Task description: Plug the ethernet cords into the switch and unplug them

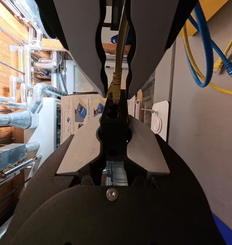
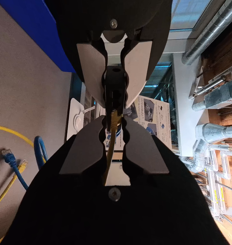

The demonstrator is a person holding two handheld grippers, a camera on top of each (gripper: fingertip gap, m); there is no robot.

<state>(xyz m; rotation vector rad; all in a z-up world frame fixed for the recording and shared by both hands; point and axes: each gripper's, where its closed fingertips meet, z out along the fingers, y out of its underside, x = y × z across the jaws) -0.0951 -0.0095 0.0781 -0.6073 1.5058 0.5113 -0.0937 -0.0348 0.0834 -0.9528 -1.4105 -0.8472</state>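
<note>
Meanwhile, at the switch: the black switch [image 1: 113,130] served as the landmark, held off the grey table [image 1: 205,145] with its ports facing the opposite tongs.
Left gripper: the left gripper [image 1: 114,120] was clenched on the switch, its pale fingers [image 1: 86,143] pressing both side walls.
Right gripper: the right gripper [image 2: 112,120] was clamped on the yellow plug [image 2: 114,119], just in front of the switch's port face, dark fingers [image 2: 85,148] on either side.
Yellow plug: its tip sat at the endmost port of the switch; whether fully seated could not be told.
Yellow cord: the yellow cord [image 2: 110,152] ran back from the switch between the right gripper's fingers.
Spare cords: a blue cord [image 1: 200,43] and a second yellow cord [image 1: 189,63] lay looped on the table, well apart from the switch, their plugs side by side.
Backdrop: a printed instruction sheet [image 1: 78,112] stood beyond the switch.
</note>
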